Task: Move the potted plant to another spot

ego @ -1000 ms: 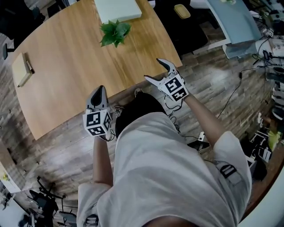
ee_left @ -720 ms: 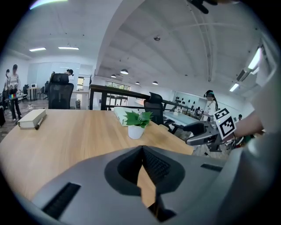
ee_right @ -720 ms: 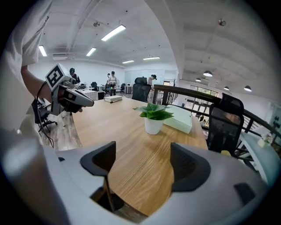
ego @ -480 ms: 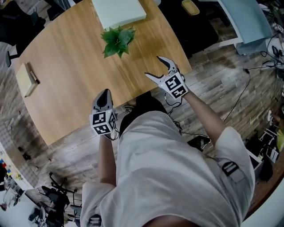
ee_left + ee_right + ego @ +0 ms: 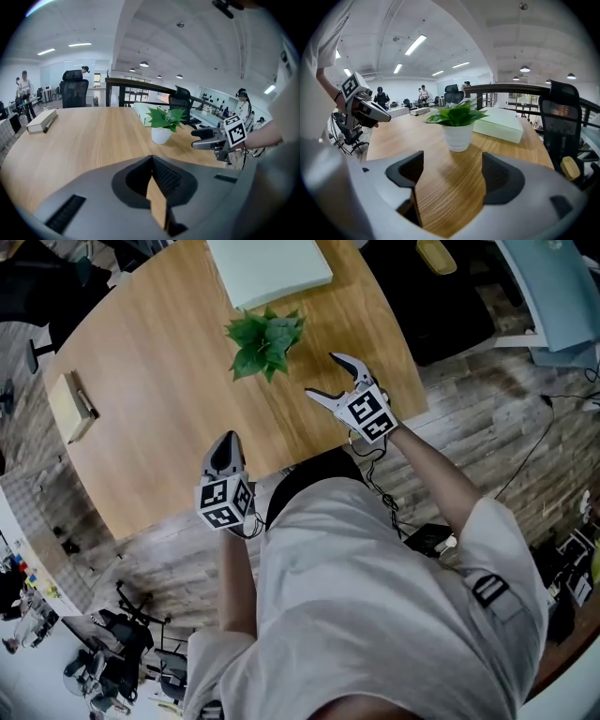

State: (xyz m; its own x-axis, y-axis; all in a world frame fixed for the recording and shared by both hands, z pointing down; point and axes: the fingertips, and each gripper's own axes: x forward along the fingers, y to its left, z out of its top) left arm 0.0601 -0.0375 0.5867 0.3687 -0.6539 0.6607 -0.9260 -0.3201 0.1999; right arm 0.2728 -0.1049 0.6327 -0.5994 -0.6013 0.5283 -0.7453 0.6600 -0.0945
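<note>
A small potted plant (image 5: 265, 341) with green leaves in a white pot (image 5: 457, 136) stands upright on the wooden table (image 5: 159, 399), towards its far right part. My right gripper (image 5: 324, 377) is open and empty, its jaws spread wide just to the right of the plant and not touching it. In the right gripper view the pot stands a short way ahead, centred between the jaws. My left gripper (image 5: 227, 440) is shut on nothing, over the table's near edge, well short of the plant (image 5: 162, 125).
A pale green flat box (image 5: 270, 268) lies right behind the plant. A notebook with a pen (image 5: 73, 407) lies at the table's left. A black office chair (image 5: 563, 115) stands off the far right corner. Cables and clutter cover the floor around.
Both grippers have moved forward and down over the table. The right one has closed most of its distance to the plant, jaws still wide. The plant has not moved.
</note>
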